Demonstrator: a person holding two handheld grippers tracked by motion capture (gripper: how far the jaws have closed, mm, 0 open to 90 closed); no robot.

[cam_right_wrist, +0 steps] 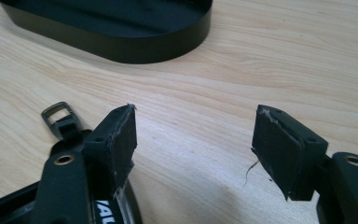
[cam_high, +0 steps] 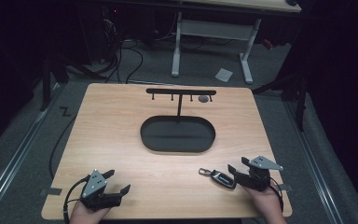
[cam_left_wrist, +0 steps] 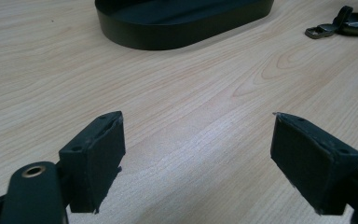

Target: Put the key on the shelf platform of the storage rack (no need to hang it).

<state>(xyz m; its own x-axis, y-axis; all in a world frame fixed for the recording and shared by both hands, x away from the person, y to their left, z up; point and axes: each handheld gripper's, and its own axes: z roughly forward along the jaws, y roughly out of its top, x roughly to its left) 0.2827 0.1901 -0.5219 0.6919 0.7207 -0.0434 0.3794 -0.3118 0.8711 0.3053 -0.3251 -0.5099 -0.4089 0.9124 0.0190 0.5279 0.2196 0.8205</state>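
Observation:
A black car key fob (cam_high: 222,178) with a metal clasp (cam_high: 204,172) lies flat on the wooden table (cam_high: 121,130), near the front right. My right gripper (cam_high: 239,165) stands open just right of the fob. In the right gripper view the fob (cam_right_wrist: 65,125) lies beside and under the outer side of the left jaw, and nothing is between the pads of my right gripper (cam_right_wrist: 196,135). My left gripper (cam_high: 117,182) rests open at the front left, with bare wood between its jaws (cam_left_wrist: 198,135). The fob (cam_left_wrist: 349,23) shows far off in the left gripper view.
A black oval tray (cam_high: 177,148) sits mid-table, seen also in the gripper views (cam_left_wrist: 182,32) (cam_right_wrist: 121,46). A black T-shaped hook stand (cam_high: 181,91) rises from its far edge, with a small grey round object (cam_high: 203,98) at one hook. A white-legged table (cam_high: 209,32) stands beyond.

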